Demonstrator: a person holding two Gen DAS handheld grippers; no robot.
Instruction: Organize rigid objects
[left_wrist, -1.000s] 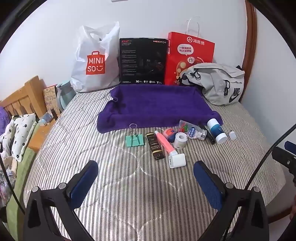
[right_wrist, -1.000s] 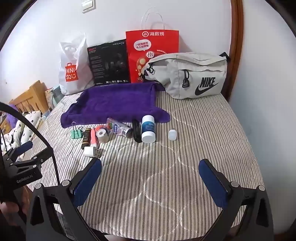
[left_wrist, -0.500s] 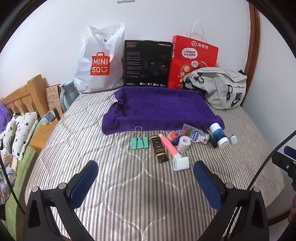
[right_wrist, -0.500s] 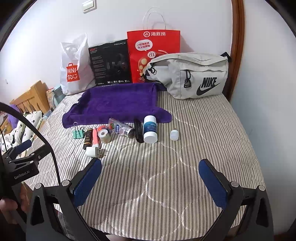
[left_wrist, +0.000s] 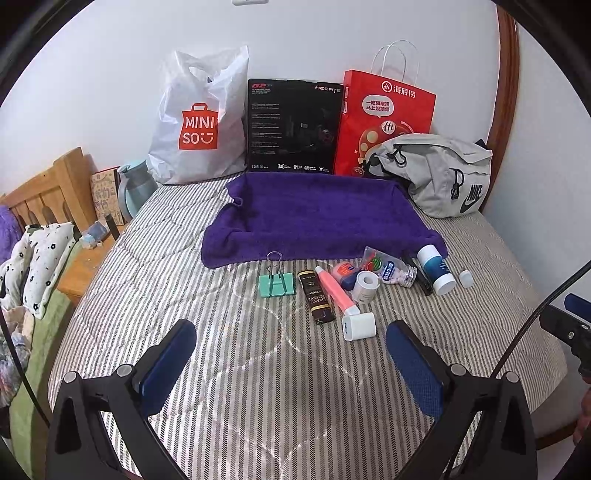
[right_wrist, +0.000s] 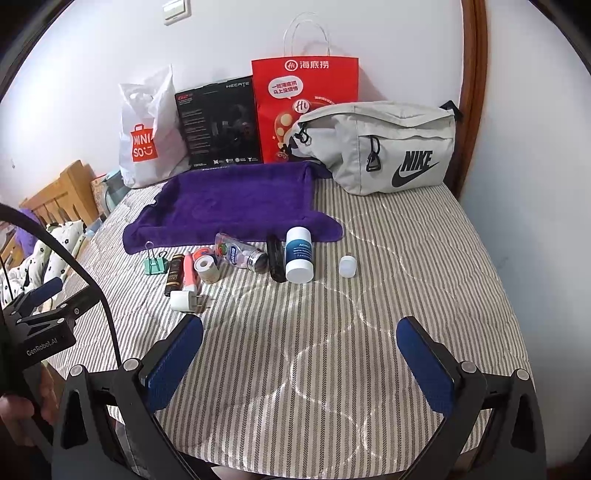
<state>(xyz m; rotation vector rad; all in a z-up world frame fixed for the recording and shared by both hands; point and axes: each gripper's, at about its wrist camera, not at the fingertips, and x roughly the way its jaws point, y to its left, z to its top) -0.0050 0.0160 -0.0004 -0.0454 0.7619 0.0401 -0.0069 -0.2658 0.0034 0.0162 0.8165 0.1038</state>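
A row of small items lies on the striped bed in front of a purple towel (left_wrist: 317, 218) (right_wrist: 236, 201): a green binder clip (left_wrist: 277, 284) (right_wrist: 155, 265), a dark brown tube (left_wrist: 317, 301) (right_wrist: 176, 274), a pink tube (left_wrist: 334, 290), a white charger plug (left_wrist: 359, 326) (right_wrist: 184, 301), a tape roll (left_wrist: 365, 286) (right_wrist: 206, 266), a clear pill bottle (left_wrist: 388, 267) (right_wrist: 240, 254), a white and blue bottle (left_wrist: 436, 269) (right_wrist: 299, 254) and a small white cap (right_wrist: 348, 266). My left gripper (left_wrist: 291, 363) is open and empty, short of the charger. The right gripper (right_wrist: 299, 360) is open and empty, short of the bottle.
Against the wall stand a white Miniso bag (left_wrist: 199, 122), a black box (left_wrist: 293, 127) and a red paper bag (left_wrist: 384, 114). A grey Nike pouch (right_wrist: 384, 144) lies at the back right. A wooden headboard (left_wrist: 48, 192) and a nightstand are at the left.
Both views have tilted up and pulled back a little, so the items sit lower and smaller in frame. Nothing on the bed has moved; both grippers stay open.
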